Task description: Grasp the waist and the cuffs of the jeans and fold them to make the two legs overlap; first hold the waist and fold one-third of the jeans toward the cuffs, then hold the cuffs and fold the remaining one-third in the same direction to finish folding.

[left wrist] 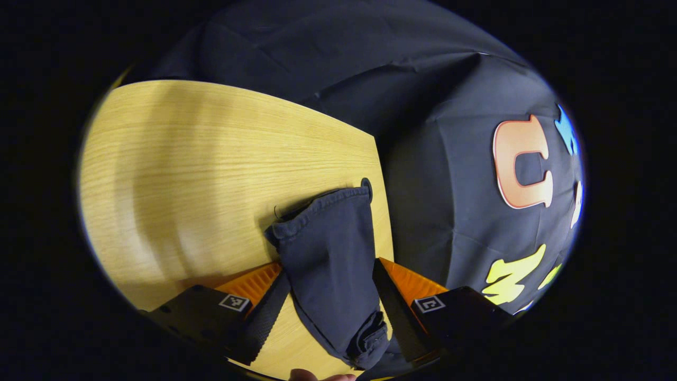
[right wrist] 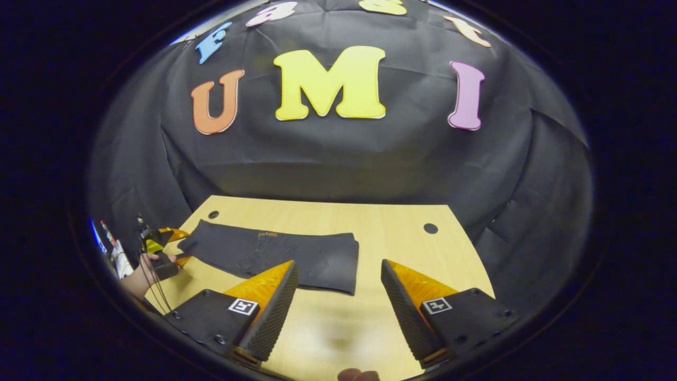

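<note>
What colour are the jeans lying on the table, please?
The jeans are dark navy, nearly black, seen best in the left gripper view.

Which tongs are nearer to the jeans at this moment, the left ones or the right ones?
Left. The left tongs straddle one end of the jeans, fabric lying between the open fingers. The right tongs hover open above the table, short of the other end.
</note>
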`<act>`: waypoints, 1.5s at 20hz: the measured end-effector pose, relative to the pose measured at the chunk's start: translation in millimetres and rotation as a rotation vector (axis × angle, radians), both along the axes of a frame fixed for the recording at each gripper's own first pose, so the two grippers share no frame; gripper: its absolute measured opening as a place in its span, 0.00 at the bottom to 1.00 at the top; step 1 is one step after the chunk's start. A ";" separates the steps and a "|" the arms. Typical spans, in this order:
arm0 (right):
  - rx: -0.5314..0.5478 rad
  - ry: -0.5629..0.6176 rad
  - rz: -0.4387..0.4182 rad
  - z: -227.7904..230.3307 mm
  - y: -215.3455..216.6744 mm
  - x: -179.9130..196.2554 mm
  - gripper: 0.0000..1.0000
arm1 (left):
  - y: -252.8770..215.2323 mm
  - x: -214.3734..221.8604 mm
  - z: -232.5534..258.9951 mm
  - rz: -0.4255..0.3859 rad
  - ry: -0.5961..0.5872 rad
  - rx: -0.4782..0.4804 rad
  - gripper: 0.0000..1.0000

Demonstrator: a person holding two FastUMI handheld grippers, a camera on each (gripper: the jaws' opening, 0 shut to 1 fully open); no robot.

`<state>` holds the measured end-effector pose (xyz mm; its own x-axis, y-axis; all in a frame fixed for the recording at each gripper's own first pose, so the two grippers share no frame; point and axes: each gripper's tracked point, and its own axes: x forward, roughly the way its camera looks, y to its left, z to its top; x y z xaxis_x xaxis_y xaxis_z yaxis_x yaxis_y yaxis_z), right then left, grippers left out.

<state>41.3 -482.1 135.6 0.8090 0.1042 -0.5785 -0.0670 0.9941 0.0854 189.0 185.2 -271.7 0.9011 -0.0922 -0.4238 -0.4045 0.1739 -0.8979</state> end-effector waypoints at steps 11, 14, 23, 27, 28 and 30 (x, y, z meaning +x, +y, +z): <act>-0.026 0.019 -0.008 -10.8 -11.5 -25.6 0.95 | -2.7 9.1 -23.2 -0.043 0.040 0.092 0.12; -0.052 -0.004 -0.017 -6.7 -18.4 -32.0 0.94 | -8.8 14.0 8.5 -0.077 -0.031 0.162 0.07; -0.043 -0.073 -0.037 8.9 -44.7 -58.4 0.95 | -75.6 20.3 126.7 -0.267 -0.226 0.595 0.04; -0.026 -0.077 -0.067 9.4 -66.2 -70.1 0.97 | -137.4 13.7 173.4 -0.352 -0.304 0.764 0.05; -0.019 -0.079 -0.077 10.7 -72.1 -72.0 0.95 | -156.6 13.1 183.6 -0.378 -0.325 0.799 0.05; -0.008 -0.089 -0.100 12.5 -87.5 -75.2 0.95 | -193.5 9.9 197.3 -0.431 -0.365 0.877 0.05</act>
<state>-33.9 -569.6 148.0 0.8631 0.0156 -0.5047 0.0259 0.9968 0.0752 198.9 -8.3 -74.4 0.9517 -0.2276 -0.2060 0.1172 0.8896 -0.4415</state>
